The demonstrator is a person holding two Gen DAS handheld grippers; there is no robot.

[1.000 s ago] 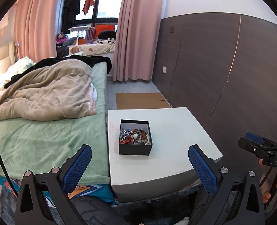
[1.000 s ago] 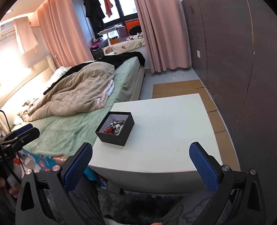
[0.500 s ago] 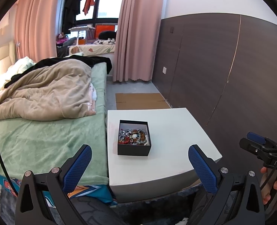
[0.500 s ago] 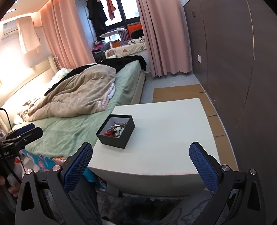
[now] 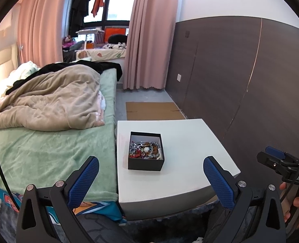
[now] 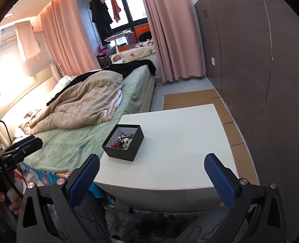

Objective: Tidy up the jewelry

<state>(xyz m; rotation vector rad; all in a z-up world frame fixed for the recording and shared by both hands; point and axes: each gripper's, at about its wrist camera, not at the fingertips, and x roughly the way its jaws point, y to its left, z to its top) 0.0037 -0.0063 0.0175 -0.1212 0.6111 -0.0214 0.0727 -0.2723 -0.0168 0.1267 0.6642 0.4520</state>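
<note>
A black open box [image 5: 146,164] full of mixed jewelry [image 5: 145,150] sits on a white low table [image 5: 190,141], near its left edge. It also shows in the right wrist view [image 6: 129,150], with the jewelry [image 6: 122,140] inside. My left gripper [image 5: 151,178] is open and empty, held in front of the table, short of the box. My right gripper [image 6: 152,177] is open and empty, over the table's near edge [image 6: 169,182], right of the box. Each gripper shows at the edge of the other's view.
A bed [image 5: 48,141] with a green sheet and beige duvet [image 5: 54,101] touches the table's left side. A dark wall panel [image 5: 230,81] stands to the right. Flat cardboard [image 5: 153,111] lies on the floor beyond the table. Pink curtains hang at the back.
Both grippers have drifted slightly; the box sits a little further left in the left view and the right view has pulled back a bit. Jaws stay open.
</note>
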